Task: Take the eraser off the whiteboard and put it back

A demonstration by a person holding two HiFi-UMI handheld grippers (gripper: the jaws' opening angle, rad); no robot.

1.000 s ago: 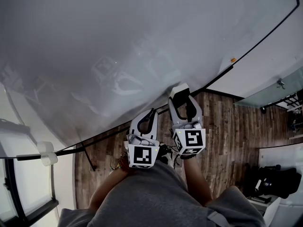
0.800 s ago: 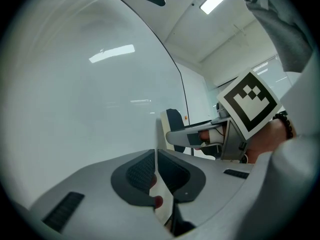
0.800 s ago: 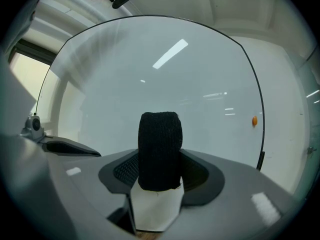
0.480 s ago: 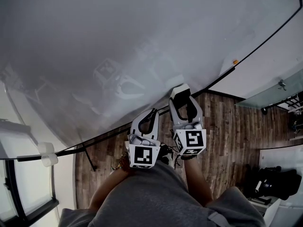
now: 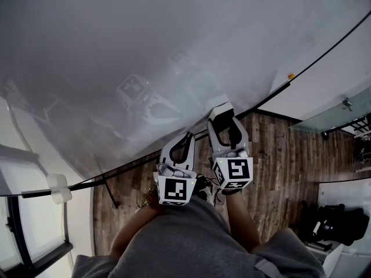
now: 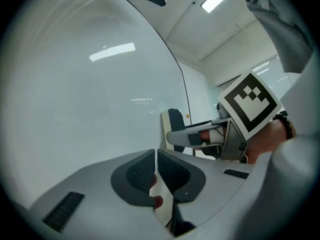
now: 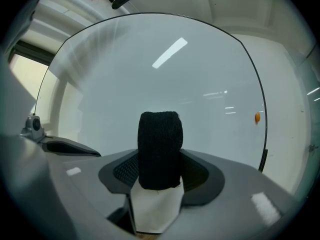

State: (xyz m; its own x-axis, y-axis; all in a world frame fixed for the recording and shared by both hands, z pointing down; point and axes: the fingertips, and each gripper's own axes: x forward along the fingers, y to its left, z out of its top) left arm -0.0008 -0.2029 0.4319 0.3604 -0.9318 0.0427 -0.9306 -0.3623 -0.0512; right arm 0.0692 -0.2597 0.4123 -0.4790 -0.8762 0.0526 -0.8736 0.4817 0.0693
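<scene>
A person stands close to a large whiteboard (image 5: 174, 39), a two-jaw gripper in each hand, both pointing level at the board.

The right gripper (image 5: 222, 120) is clamped on the eraser (image 7: 160, 146). The eraser stands upright between its two dark ribbed pads (image 7: 125, 170), with its black felt face turned towards the gripper's own camera and its white body below, deeper in the jaws. The eraser's far end sticks out past the fingertips and lies right at the board's surface. Whether it touches the board cannot be made out.

The left gripper (image 6: 155, 170) sits just beside the right one, on its left and drawn a little further back from the board. Its jaws are pressed together with nothing between them. From this gripper's camera, the eraser shows off to the right and ahead, edge-on against the board, with the right gripper's marker cube (image 6: 248, 104) behind it.

Ahead of the right gripper and off to its right, a small orange dot (image 7: 257, 117) sits on the board near the dark frame. Below both grippers lies a wooden floor (image 5: 278, 155). The person's grey sleeves (image 5: 191, 242) fill the space behind the grippers.
</scene>
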